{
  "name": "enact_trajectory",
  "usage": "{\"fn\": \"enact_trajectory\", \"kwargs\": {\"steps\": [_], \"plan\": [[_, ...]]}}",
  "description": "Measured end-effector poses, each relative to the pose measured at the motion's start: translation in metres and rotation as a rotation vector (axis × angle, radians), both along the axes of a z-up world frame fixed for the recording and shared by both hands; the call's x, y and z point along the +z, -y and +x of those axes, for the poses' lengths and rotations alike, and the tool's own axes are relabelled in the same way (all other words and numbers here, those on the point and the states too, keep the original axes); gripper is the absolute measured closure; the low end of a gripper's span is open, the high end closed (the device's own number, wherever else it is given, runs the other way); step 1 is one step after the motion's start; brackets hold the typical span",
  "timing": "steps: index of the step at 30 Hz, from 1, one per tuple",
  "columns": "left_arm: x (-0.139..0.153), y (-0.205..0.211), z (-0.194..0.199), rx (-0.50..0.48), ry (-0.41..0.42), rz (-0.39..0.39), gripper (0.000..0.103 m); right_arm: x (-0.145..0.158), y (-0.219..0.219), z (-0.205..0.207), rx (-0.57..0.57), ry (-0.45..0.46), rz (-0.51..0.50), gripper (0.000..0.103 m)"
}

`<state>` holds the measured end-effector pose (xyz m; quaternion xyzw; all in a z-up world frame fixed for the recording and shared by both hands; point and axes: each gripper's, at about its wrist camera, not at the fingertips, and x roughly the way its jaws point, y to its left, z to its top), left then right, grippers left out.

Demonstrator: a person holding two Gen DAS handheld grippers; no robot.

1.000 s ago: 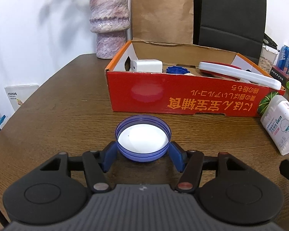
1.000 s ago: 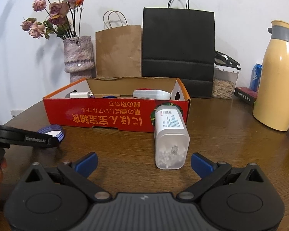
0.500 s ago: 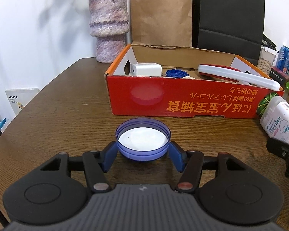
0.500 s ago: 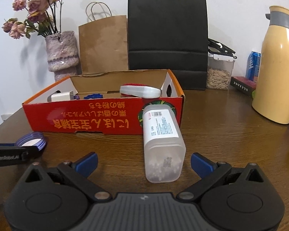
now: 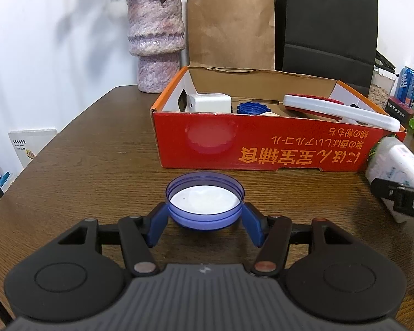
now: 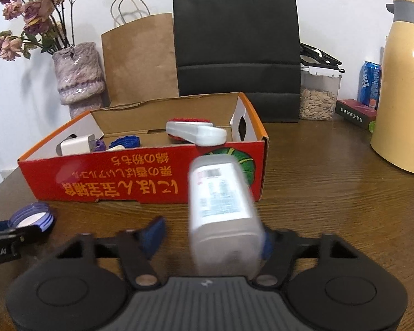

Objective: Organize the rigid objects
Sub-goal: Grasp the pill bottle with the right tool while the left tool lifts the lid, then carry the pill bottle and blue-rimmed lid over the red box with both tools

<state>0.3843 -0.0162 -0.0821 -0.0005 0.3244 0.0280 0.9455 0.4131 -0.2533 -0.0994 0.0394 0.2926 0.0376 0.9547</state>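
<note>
My left gripper (image 5: 205, 220) is shut on a blue jar lid (image 5: 205, 202) with a white inside, held just above the table in front of the red cardboard box (image 5: 262, 149). The lid also shows in the right wrist view (image 6: 31, 216). My right gripper (image 6: 211, 234) has its fingers around a white plastic bottle (image 6: 220, 207) lying in front of the box (image 6: 151, 176); the right finger touches it, the left finger stands a little apart. The bottle shows in the left wrist view (image 5: 397, 165). The box holds a white adapter (image 5: 209, 102), a blue cap (image 5: 252, 108) and a red-and-white brush (image 5: 336, 110).
A purple vase (image 5: 156, 41), a brown paper bag (image 5: 231, 27) and a black bag (image 5: 325, 22) stand behind the box. A yellow thermos (image 6: 403, 88), a seed jar (image 6: 318, 96) and a blue can (image 6: 369, 80) stand at the right.
My right gripper has moved forward onto the white bottle and its fingers have narrowed around it. My left gripper has kept hold of the lid and risen slightly.
</note>
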Motion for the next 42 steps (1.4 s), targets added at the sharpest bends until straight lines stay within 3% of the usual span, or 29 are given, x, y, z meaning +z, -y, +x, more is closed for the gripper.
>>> {"fn": "enact_trajectory", "kwargs": {"steps": [1,20,30,31,32,36,39,40,41,42], "plan": [[0.000,0.000,0.000,0.000,0.001,0.001,0.043,-0.001,0.000,0.002,0.000,-0.006,0.001,0.063],[0.008,0.002,-0.005,-0.009,0.042,0.005,0.043,0.016,-0.025,-0.030,0.110,0.140,-0.015,0.063],[0.029,0.006,-0.005,-0.004,0.107,-0.003,0.046,0.033,-0.036,-0.040,0.139,0.229,-0.006,0.063],[0.032,0.006,-0.004,-0.005,0.114,-0.006,0.062,0.035,-0.037,-0.041,0.139,0.240,-0.004,0.063],[0.034,0.006,-0.003,-0.007,0.116,-0.008,0.070,0.037,-0.038,-0.041,0.139,0.250,-0.003,0.063],[0.036,0.009,0.004,-0.030,0.109,-0.026,0.082,0.042,-0.042,-0.039,0.142,0.276,-0.001,0.063],[0.030,0.007,0.004,-0.029,0.084,-0.024,0.081,0.039,-0.043,-0.037,0.152,0.271,-0.003,0.063],[0.028,0.005,0.003,-0.024,0.077,-0.019,0.076,0.038,-0.043,-0.037,0.155,0.268,-0.004,0.063],[0.027,0.004,0.003,-0.024,0.070,-0.017,0.068,0.038,-0.042,-0.037,0.155,0.265,-0.003,0.063],[0.026,0.003,0.002,-0.025,0.065,-0.017,0.049,0.037,-0.041,-0.037,0.154,0.263,-0.001,0.063]]}}
